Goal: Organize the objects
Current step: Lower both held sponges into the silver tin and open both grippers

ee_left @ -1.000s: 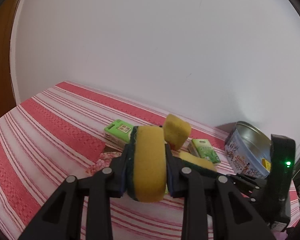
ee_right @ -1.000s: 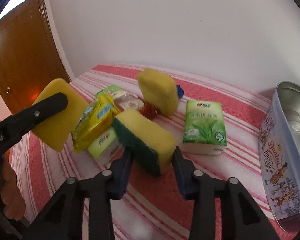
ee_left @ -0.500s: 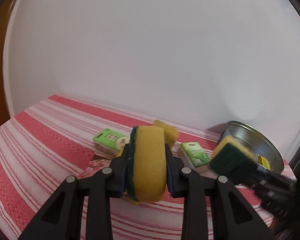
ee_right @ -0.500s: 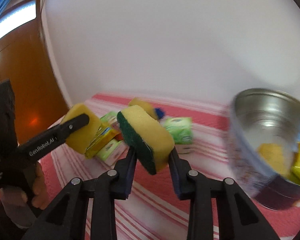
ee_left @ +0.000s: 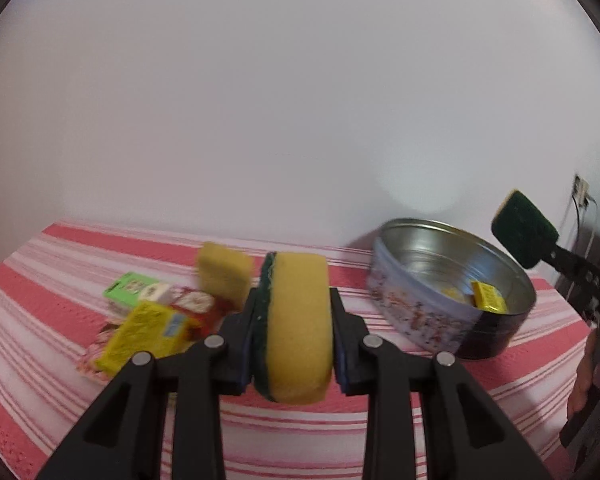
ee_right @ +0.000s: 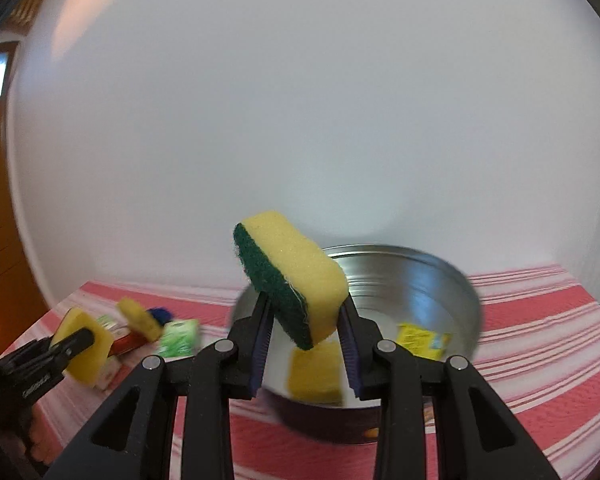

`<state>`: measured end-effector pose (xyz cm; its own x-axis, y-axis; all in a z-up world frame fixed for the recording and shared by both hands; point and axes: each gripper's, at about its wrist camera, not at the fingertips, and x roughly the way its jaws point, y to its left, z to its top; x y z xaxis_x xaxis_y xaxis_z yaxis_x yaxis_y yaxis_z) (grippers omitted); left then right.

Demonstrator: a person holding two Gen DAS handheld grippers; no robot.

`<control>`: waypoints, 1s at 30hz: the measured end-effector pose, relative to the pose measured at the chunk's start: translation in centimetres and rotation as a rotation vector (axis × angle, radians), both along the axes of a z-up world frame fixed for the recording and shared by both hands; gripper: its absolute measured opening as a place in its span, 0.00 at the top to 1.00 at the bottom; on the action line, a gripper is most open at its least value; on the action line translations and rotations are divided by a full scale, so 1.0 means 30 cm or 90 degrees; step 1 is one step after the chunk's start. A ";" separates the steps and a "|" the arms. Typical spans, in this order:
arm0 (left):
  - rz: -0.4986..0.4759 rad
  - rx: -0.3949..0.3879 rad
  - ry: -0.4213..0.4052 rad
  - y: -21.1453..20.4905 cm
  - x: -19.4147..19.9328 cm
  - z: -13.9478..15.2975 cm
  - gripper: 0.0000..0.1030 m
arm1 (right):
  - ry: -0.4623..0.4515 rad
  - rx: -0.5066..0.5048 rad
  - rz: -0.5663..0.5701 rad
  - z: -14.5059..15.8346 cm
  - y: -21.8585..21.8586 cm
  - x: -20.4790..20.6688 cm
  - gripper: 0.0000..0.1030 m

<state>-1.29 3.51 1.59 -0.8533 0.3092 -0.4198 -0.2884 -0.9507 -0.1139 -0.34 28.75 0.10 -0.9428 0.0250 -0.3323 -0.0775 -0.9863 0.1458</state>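
The left hand-held gripper (ee_left: 296,332) is clamping a yellow sponge with a green scouring side (ee_left: 298,326), holding it on edge between its two pads above the red-and-white striped cloth (ee_left: 60,264) covering the counter. Behind and to the left of it, a loose pile is lying on the cloth: another yellow sponge (ee_left: 224,276) standing upright, a green tissue pack (ee_left: 129,289) and a yellow packet (ee_left: 148,334), all somewhat blurred.

The right hand-held gripper (ee_right: 305,334) is squeezing a second green-backed sponge (ee_right: 290,280), which is sitting tilted between its pads with the green side facing down and left. It is hanging above the near rim of a round metal tin (ee_right: 452,284) standing open on the cloth. Inside the tin, a yellow sponge (ee_right: 316,374) and a yellow packet (ee_right: 418,338) are resting on the bottom.

In the left wrist view, the tin (ee_left: 412,312) is standing to the right of the pile, well apart from it, and the right gripper's sponge (ee_left: 524,232) is showing above the tin's far right edge.
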 end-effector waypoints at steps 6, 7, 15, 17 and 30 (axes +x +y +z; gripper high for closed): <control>-0.056 -0.012 0.020 0.173 -0.008 0.045 0.71 | -0.013 -0.017 -0.030 -0.007 0.090 -0.011 0.66; -0.062 -0.010 0.021 0.199 -0.018 0.053 0.71 | -0.013 -0.013 -0.035 -0.007 0.101 -0.011 0.66; -0.121 -0.015 0.008 0.453 -0.087 0.059 0.71 | -0.025 -0.018 -0.105 -0.021 0.229 -0.014 0.66; -0.128 -0.020 0.003 0.497 -0.090 0.050 0.71 | -0.035 -0.027 -0.117 -0.035 0.253 -0.028 0.66; -0.142 -0.061 -0.031 0.652 -0.169 -0.021 0.71 | -0.078 -0.016 -0.180 -0.107 0.323 -0.114 0.66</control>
<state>-6.36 23.07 0.95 -0.7461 0.4440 -0.4961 -0.4887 -0.8713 -0.0448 -3.75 38.45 -3.12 -0.8529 0.2707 -0.4465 -0.3666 -0.9193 0.1429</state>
